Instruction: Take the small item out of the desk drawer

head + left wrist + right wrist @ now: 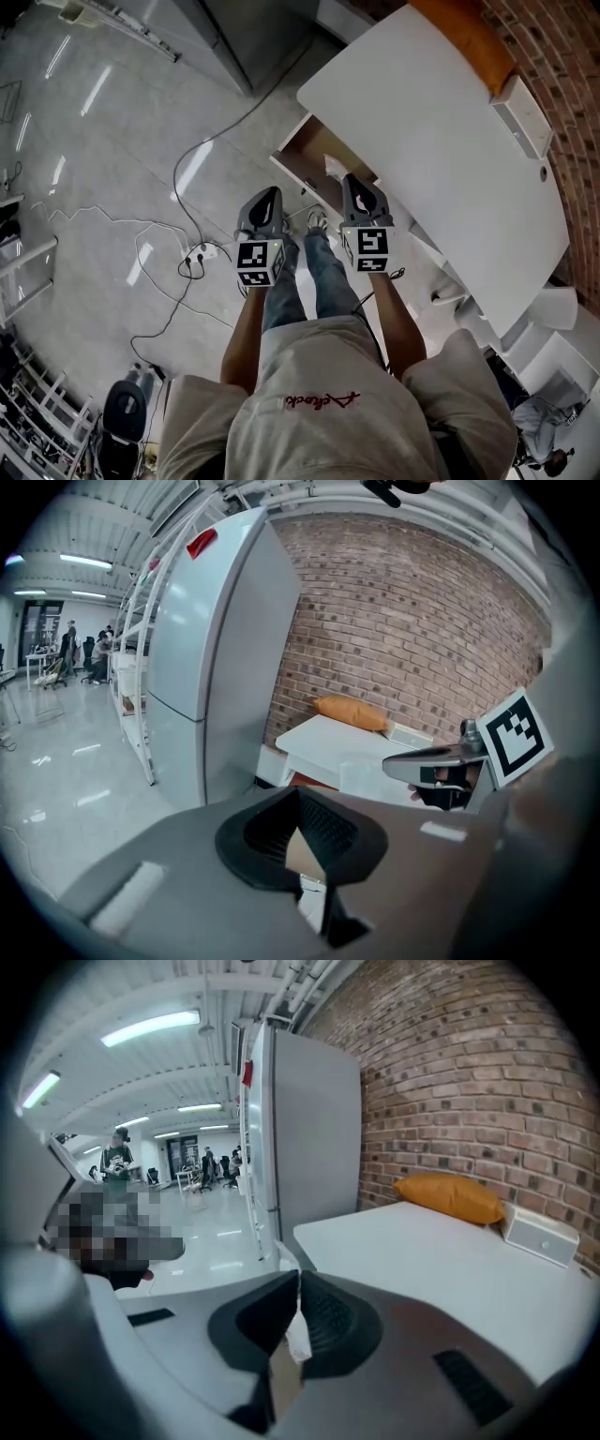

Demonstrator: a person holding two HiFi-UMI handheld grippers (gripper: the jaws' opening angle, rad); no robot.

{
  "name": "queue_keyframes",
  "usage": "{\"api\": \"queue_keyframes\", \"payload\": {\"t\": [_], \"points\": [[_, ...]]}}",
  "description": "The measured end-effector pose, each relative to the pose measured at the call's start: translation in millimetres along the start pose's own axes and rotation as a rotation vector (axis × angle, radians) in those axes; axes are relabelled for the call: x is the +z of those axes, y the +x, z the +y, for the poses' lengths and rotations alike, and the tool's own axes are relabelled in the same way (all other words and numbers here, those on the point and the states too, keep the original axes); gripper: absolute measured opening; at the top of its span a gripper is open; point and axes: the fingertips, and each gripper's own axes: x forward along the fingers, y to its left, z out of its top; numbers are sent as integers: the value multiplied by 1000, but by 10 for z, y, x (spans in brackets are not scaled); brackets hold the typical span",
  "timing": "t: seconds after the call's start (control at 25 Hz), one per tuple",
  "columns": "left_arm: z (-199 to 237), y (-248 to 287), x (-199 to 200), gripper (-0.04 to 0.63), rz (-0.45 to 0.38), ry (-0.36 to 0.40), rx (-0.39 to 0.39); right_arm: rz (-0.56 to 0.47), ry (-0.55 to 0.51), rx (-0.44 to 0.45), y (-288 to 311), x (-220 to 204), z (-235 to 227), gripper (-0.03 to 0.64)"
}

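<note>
The white desk (441, 141) has its wooden drawer (307, 148) pulled open toward me. A small crumpled white item (334, 167) sits at the drawer's near right corner, right at the tip of my right gripper (350, 178). In the right gripper view the jaws (293, 1281) are closed, and the white item (279, 1260) shows above their tip and through the slit between them. I cannot tell whether it rests on the drawer floor. My left gripper (272, 192) hangs to the left of the drawer over the floor. Its jaws (298, 797) are shut with nothing in them.
A tall grey fridge (216, 649) stands beyond the desk's far end. An orange cushion (469, 37) and a white box (520, 112) lie along the desk's brick-wall side. Cables and a power strip (192, 255) trail across the floor to my left.
</note>
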Motion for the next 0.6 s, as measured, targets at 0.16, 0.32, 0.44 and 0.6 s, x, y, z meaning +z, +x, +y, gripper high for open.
{"api": "queue_keyframes", "payload": {"t": [0.16, 0.32, 0.44, 0.6], "points": [[-56, -43, 300, 9, -35, 23, -8, -56, -9, -15, -87, 323, -61, 17], [-118, -116, 602, 9, -61, 61, -16, -98, -25, -33, -231, 631, -124, 17], [-114, -167, 879, 9, -94, 79, -8, -126, -32, -41, -317, 838, -162, 17], [-120, -185, 1250, 8, -145, 99, 3, -169, -45, -51, -391, 1130, -256, 17]]}}
